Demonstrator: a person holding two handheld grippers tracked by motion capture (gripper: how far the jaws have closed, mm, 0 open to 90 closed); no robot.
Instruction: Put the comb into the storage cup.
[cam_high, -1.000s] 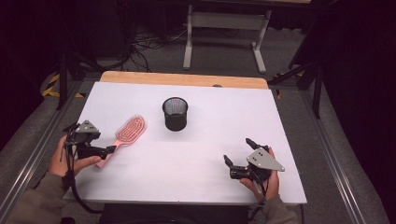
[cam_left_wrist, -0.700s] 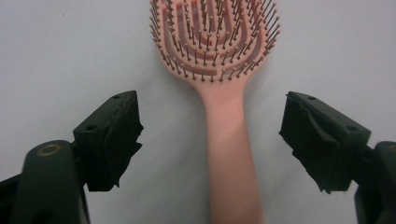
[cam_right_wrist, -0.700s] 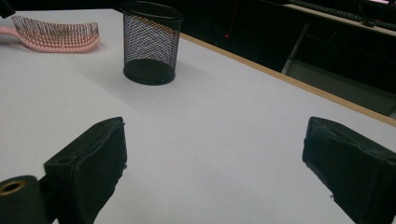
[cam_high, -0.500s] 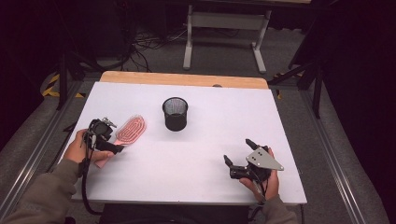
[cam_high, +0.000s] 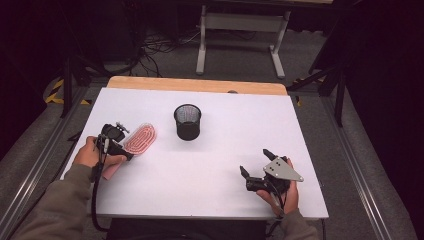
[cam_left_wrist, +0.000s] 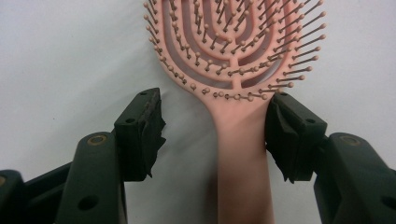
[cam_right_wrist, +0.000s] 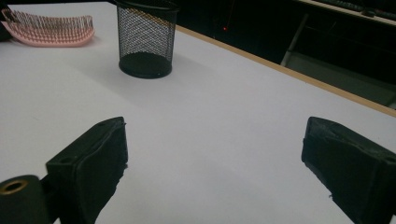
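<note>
A dim room with metal frames and cables on the floor rings the white table (cam_high: 210, 165), and all the action is on its near half. Middle of the board stands the black mesh cup (cam_high: 187, 121), upright, well apart from both hands. Over on the left lies the pink hairbrush (cam_high: 139, 140), bristles up, head toward the cup, handle toward the person. The left gripper (cam_left_wrist: 215, 135) is down over that handle and its jaws have just been closing: the handle sits between them, one pad right against it, the other with a clear gap, so half-wide, no squeeze. Near right, the right gripper (cam_high: 255, 167) rests low on the table, jaws spread wide, nothing between them.
</note>
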